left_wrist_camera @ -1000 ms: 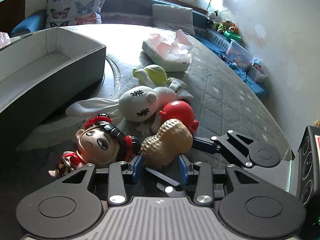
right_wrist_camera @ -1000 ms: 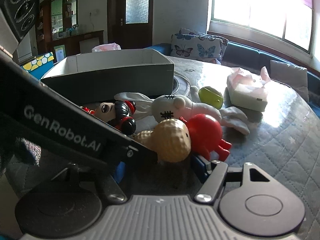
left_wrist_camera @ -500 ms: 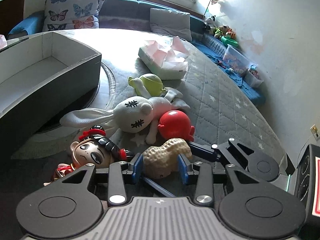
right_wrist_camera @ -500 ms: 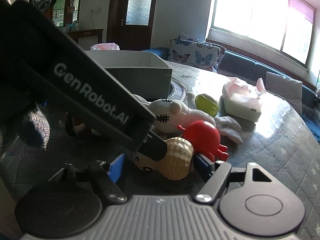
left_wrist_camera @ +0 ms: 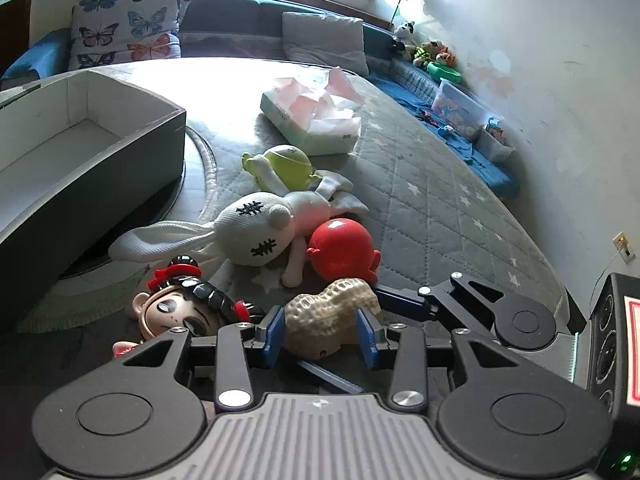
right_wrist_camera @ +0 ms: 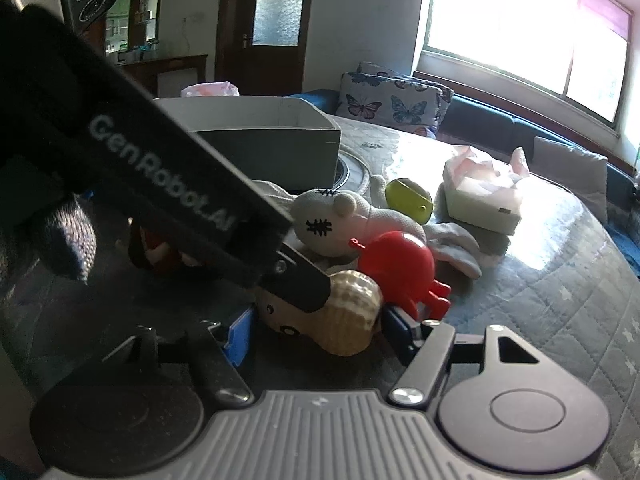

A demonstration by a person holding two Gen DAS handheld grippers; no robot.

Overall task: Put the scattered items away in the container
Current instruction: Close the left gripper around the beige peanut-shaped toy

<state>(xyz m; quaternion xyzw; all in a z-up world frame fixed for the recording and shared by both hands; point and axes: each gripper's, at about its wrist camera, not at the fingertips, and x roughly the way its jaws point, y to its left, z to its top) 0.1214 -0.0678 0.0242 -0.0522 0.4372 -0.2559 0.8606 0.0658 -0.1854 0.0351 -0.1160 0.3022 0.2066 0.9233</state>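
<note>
We see the peanut toy (left_wrist_camera: 332,316) between the blue pads of the left hand-held gripper (left_wrist_camera: 322,334), whose jaws are opening; the pads sit right at its sides, though we cannot tell whether they press. The right hand-held gripper (right_wrist_camera: 320,332) also straddles the peanut toy, its jaws closing, with the near pad (right_wrist_camera: 240,334) clearly apart from it.

Only the left wrist view shows the doll (left_wrist_camera: 184,312) with the red headpiece, just left of its gripper, and the inside of the grey box (left_wrist_camera: 100,156), further ahead to the left. Only the right wrist view shows the writing "GenRobot.AI" on the left gripper's black body (right_wrist_camera: 160,176), which hides the doll there.

Ahead of both grippers lie the red toy (left_wrist_camera: 340,248), the white rabbit (left_wrist_camera: 256,228), the green toy (left_wrist_camera: 286,162) and the tissue box (left_wrist_camera: 316,120).
</note>
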